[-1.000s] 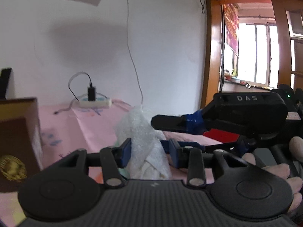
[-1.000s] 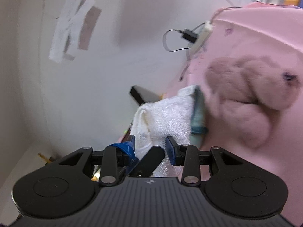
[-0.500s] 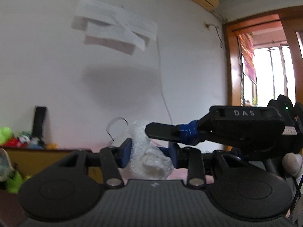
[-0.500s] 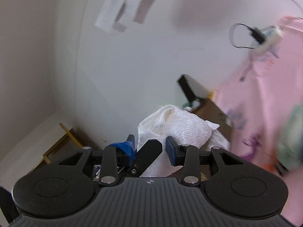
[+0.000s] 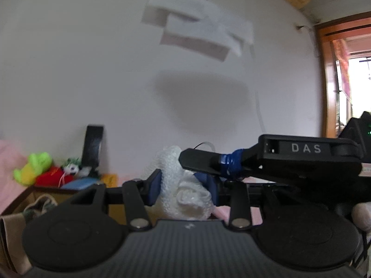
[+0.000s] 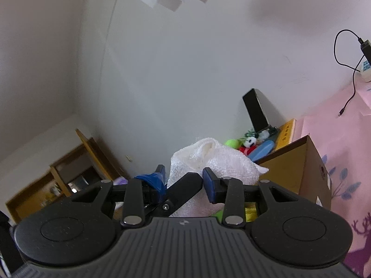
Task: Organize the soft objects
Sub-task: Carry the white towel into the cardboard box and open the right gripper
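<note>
Both grippers — left gripper and right gripper — are clenched on one white towel, sharing its slack bulk toward the cardboard box.

Open air ahead to the wall; cardboard box stands lower right.

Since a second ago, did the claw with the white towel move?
Yes. The right claw, shut on the white towel, swung away from the pink table toward the cardboard box of toys.
</note>
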Tool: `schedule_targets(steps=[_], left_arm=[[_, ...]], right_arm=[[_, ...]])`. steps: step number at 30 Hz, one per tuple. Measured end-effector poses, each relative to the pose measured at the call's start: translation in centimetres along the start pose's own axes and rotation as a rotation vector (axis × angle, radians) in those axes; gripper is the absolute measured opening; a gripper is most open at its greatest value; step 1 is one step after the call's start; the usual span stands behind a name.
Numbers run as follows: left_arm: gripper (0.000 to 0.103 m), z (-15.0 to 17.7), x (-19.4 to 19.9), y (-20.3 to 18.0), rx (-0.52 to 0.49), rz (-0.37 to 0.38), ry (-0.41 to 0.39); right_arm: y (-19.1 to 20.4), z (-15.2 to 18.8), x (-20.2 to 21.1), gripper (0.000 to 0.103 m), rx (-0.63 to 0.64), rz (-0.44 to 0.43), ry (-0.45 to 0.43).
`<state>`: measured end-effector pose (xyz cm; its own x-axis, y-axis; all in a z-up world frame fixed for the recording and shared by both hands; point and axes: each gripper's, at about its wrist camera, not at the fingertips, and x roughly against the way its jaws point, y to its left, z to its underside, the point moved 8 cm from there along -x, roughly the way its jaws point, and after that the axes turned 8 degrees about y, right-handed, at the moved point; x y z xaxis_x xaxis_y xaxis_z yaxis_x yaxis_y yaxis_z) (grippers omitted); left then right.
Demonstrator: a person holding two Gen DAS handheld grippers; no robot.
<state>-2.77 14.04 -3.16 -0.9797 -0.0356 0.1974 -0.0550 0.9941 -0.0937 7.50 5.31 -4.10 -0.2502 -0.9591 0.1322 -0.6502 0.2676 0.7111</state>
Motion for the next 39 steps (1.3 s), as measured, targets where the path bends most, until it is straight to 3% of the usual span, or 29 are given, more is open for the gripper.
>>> schedule_targets(steps=[7,12,17,30,32,39], left_arm=[[0.035,1.9,-2.5,3.1,0.063,-0.1,0.067],[0.039,2.5,-2.5,3.4,0.072,-0.117,0.077],[0.05,2.8,-1.4,1.8,0.038,-0.144,0.072],[0.055,3.4,2.1,-5.5,-0.052,-0.164,0.04],[0.056,3.7,2.3,-6.5,-0.051,-0.171,0.056],[0.059,5.7,2.2,-10.1,-0.074,-0.184,0.109]], right_arm=[[-1.4,0.9,-1.0,0.02,0.041,0.075,0.015],[-1.6,1.2,-0.1,0.02,0.042,0.071,0.0],[-1.4,1.7,1.0,0.02,0.071,0.092,-0.021],[-2.2,2.9,7.4,0.02,0.094,0.226,-0.128],[-3.0,3.1,8.5,0.02,0.083,0.263,-0.139],[-7.0,5.5,12.3,0.02,0.057,0.516,-0.125]])
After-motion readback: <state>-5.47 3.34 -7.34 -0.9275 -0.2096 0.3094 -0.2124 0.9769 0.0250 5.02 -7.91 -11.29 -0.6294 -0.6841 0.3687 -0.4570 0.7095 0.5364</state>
